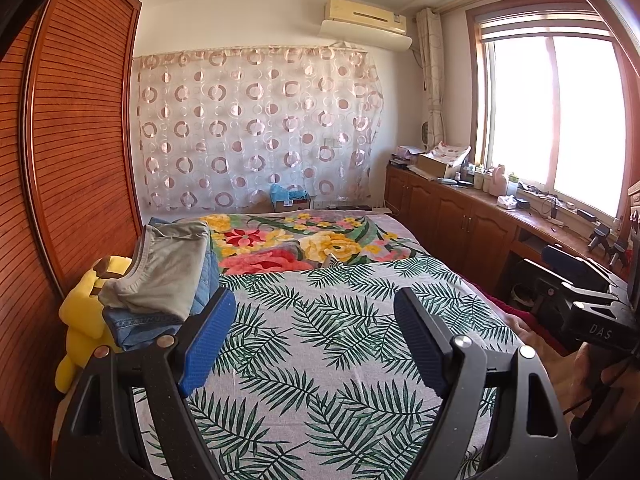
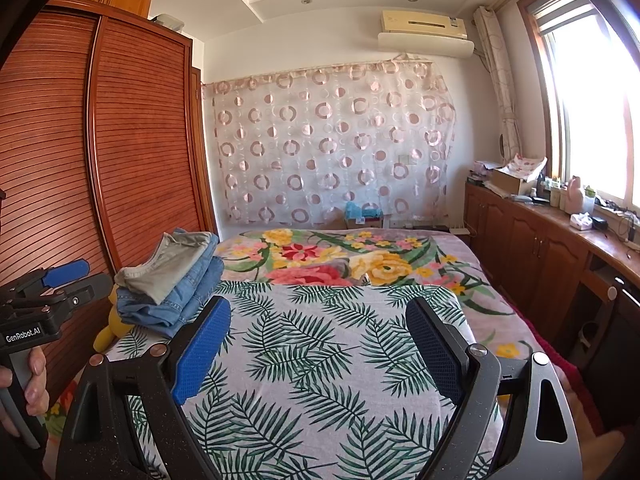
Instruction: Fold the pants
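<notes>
Bed (image 1: pixel 320 360) fills both views, covered by a palm-leaf sheet (image 2: pixel 320 360) with a flowered blanket (image 2: pixel 340 260) beyond it. The sheet area straight ahead of me is bare of clothing.

Wardrobe (image 1: pixel 80 140) stands along the left side; a wooden counter (image 1: pixel 460 208) with clutter runs under the window (image 1: pixel 552 120) on the right.

Pants: a folded stack (image 2: pixel 176 280) sits on the bed's far-left edge by the wardrobe, a grey pair on top of blue jeans. Same stack in the left wrist view (image 1: pixel 168 276). A yellow plush toy (image 1: pixel 84 320) is wedged just beside and below it.

Left gripper (image 1: pixel 316 340): fingers spread wide, holding nothing, above the sheet. Right gripper (image 2: pixel 320 348): likewise wide apart and empty. Each gripper also shows at the edge of the other's view, held level and apart.

Judgement on progress: the pairs I can see look folded and stacked. No unfolded pants lie in view, so either the task is near complete or the next pair is out of frame; I cannot tell which.
</notes>
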Action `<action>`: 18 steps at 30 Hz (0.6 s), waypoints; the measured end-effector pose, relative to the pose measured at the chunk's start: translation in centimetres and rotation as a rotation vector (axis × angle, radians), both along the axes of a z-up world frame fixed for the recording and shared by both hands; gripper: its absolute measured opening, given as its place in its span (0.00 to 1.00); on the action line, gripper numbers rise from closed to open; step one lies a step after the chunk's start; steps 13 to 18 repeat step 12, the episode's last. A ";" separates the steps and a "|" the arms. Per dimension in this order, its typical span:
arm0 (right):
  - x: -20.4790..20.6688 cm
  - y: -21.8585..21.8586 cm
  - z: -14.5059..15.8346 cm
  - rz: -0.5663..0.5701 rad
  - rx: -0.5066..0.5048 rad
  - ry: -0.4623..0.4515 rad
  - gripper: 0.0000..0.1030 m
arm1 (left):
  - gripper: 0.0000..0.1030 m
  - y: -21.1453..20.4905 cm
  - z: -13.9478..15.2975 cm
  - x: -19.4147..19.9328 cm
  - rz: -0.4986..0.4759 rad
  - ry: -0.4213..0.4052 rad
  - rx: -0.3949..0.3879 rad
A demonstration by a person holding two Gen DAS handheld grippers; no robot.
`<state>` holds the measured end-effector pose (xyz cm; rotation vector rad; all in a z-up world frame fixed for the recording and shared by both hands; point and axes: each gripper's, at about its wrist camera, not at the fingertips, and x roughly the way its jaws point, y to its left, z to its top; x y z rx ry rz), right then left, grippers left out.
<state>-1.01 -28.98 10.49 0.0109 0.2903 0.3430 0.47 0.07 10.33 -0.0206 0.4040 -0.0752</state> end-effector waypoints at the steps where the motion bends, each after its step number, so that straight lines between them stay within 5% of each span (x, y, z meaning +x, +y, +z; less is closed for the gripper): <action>1: 0.1 0.0 0.0 0.000 0.000 0.000 0.88 | 0.80 0.0 0.0 0.0 0.001 0.000 0.001; 18: -0.2 0.1 -0.1 0.001 -0.001 -0.001 0.88 | 0.80 0.0 0.0 -0.1 0.000 -0.002 0.000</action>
